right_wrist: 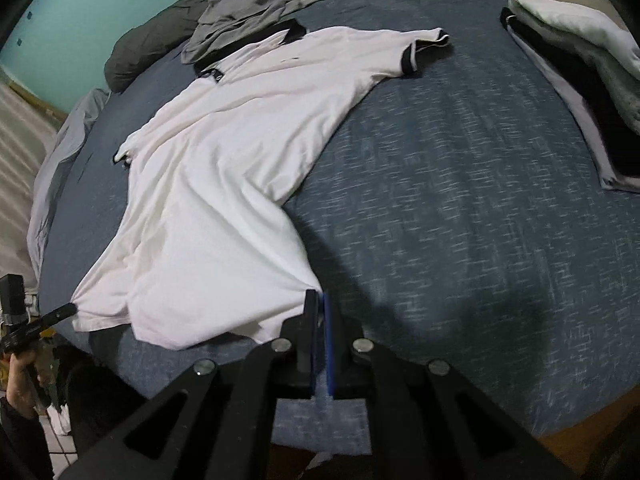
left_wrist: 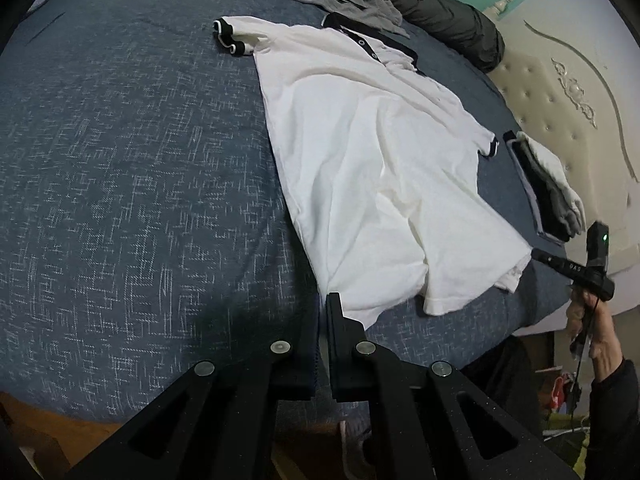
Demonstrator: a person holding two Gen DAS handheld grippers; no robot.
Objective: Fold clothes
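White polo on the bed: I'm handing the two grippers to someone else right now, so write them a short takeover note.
Left gripper: shut on the polo's hem corner.
Right gripper: shut on the other hem corner.
The polo lies face up on the bed, collar at the far end, both sleeves spread out and the near hem rumpled.
A folded stack sits to the right near the headboard; a gray garment lies unfolded beyond the collar.
Done: both hem corners gripped.
Left: no fold made yet on the polo; then probably the gray garment.
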